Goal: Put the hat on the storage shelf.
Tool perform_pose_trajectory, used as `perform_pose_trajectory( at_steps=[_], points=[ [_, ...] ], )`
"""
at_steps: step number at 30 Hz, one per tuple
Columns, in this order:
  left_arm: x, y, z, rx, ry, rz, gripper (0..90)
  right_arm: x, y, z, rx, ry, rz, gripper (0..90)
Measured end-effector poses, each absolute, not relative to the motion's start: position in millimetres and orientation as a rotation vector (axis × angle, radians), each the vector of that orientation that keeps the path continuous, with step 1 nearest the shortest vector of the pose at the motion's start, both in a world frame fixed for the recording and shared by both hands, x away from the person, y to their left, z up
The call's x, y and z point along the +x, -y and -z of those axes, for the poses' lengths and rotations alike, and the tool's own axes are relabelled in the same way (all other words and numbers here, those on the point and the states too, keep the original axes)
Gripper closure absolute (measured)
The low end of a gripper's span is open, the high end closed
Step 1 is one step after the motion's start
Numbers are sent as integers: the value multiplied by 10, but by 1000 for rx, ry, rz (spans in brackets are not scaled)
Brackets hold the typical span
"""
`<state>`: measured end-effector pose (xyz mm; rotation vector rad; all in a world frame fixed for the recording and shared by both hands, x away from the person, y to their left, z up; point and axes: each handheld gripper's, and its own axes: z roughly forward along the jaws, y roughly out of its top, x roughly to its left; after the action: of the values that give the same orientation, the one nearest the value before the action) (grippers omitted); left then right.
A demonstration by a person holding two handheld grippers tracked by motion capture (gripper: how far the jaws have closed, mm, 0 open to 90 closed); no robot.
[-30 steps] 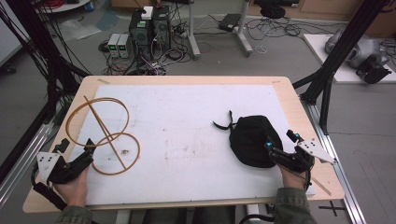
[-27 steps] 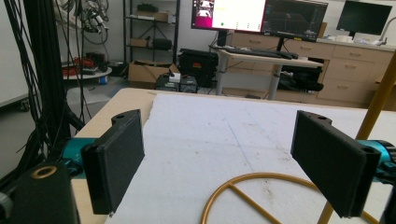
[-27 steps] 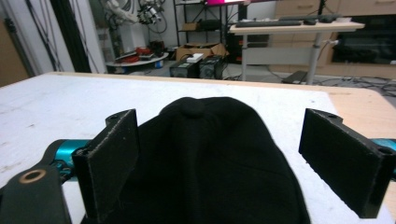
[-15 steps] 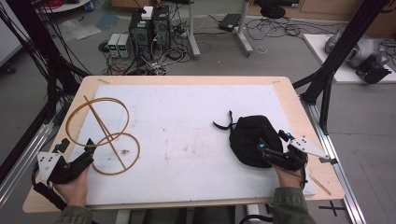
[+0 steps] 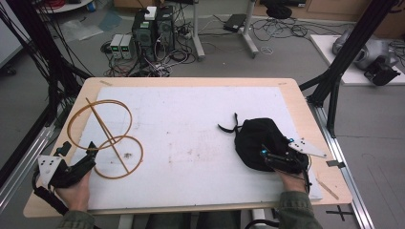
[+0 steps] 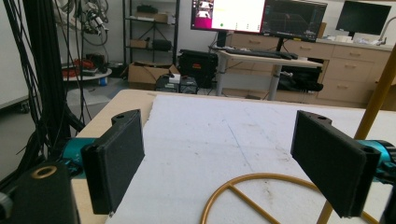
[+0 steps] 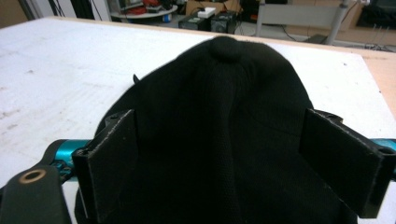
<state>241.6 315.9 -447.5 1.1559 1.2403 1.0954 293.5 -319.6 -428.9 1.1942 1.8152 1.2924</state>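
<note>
A black cap (image 5: 255, 133) with a strap at its left lies on the right part of the white sheet (image 5: 191, 114). My right gripper (image 5: 275, 149) stands open at the cap's near edge. In the right gripper view the cap (image 7: 224, 116) bulges up between the two jaws of the right gripper (image 7: 219, 154). At the left lies a gold wire frame (image 5: 102, 138) of two rings crossed by a rod. My left gripper (image 5: 78, 149) is open just in front of it. The near gold ring (image 6: 254, 184) curves between the jaws of the left gripper (image 6: 224, 149), and the rod (image 6: 377, 98) rises at the right.
The sheet covers a wooden table (image 5: 305, 109) with bare borders on all sides. Black frame posts (image 5: 344, 62) stand off the right and left edges. Computers (image 5: 153, 28) and cables sit on the floor beyond the far edge.
My right gripper has crept a little to the left and further over the cap's near edge. The left gripper and the gold frame have not moved.
</note>
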Motion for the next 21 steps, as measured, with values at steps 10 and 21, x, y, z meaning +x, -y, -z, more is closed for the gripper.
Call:
perform_pose_trajectory(
  at_steps=[10,21],
  points=[
    [2411,-3162,4474,1156,-1240,-1099,176,2951,3181,4330,1221,-1821,-1254,122],
    [2414,-3159,4476,1157,-1239,-1093,176,2921,3210,4300,1219,-1811,-1293,404]
  ],
)
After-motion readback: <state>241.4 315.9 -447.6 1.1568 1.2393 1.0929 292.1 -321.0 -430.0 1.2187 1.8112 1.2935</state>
